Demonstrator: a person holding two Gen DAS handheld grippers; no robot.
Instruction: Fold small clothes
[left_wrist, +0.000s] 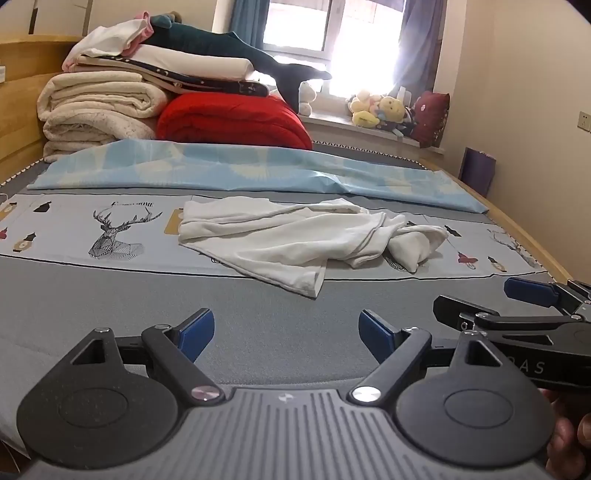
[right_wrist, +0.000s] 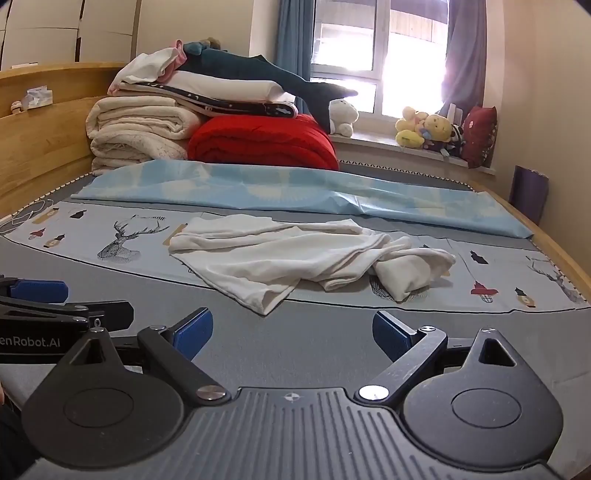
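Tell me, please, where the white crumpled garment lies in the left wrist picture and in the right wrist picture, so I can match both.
Left wrist: the white garment lies on the bed, centre, slightly right, beyond the open jaws.
Right wrist: the white garment lies near centre, its near corner pointing toward the gripper.
Shared landmark: the red quilt behind it.

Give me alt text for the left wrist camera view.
A crumpled white cotton garment lies unfolded on a grey bed, beyond the open, empty left gripper. The right gripper shows at the right edge; folded blankets and a red quilt are stacked behind.
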